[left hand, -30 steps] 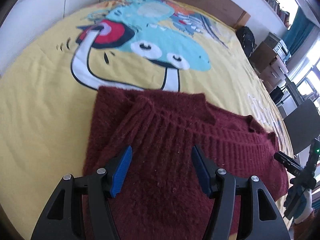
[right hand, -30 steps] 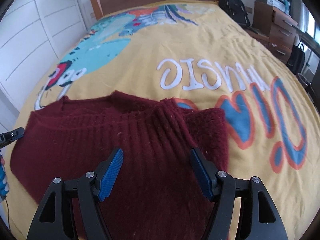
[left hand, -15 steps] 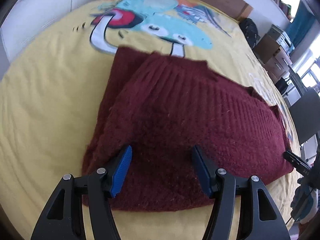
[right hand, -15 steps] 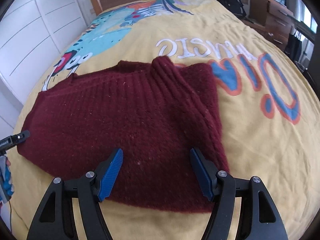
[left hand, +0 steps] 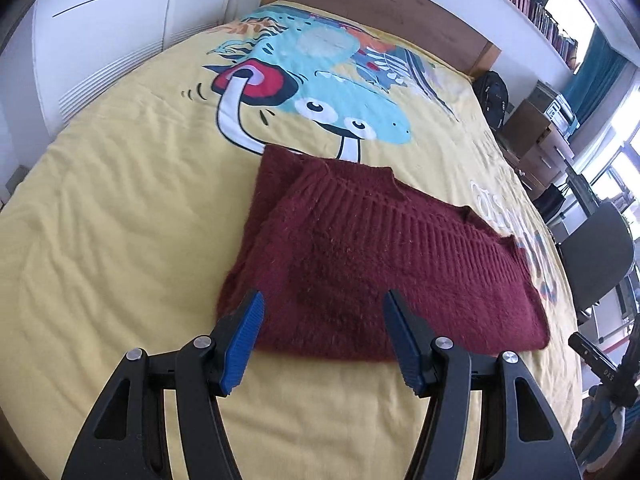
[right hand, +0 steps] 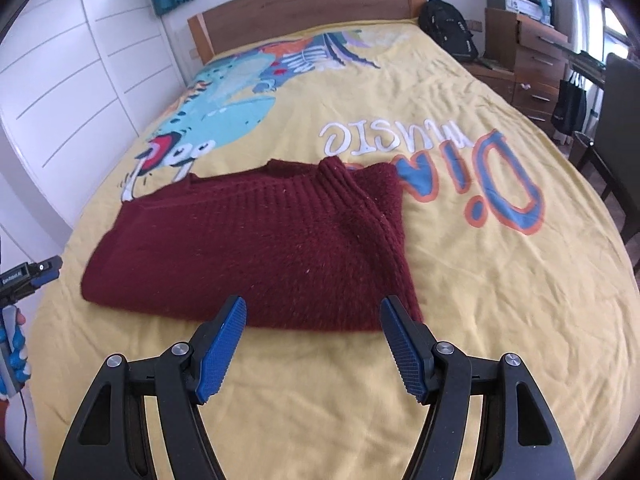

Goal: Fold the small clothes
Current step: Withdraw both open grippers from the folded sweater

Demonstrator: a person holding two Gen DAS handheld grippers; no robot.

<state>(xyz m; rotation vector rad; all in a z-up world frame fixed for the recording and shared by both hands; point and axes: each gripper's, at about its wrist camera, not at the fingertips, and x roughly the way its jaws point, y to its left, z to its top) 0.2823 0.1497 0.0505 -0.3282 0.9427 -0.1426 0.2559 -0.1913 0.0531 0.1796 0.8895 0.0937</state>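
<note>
Now the dark red sweater (left hand: 372,264) lies folded flat on the yellow bed cover (left hand: 120,208), its ribbed hem on top. My left gripper (left hand: 323,330) and my right gripper (right hand: 312,330) hang above its near edge, both jaws released, nothing between them. A wooden headboard (right hand: 304,12) stands behind.

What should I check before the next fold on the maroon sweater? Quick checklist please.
1. Left gripper open, nothing between its pads: ok.
2. Right gripper open, nothing held: ok.
3. Maroon sweater lies folded on the yellow bedspread, free of both grippers: ok.
4. Fold edges aligned: not ok, a lower layer sticks out along one side.
5. Near edge in front of both grippers: ok.
6. Sleeves tucked inside: cannot tell.
</note>
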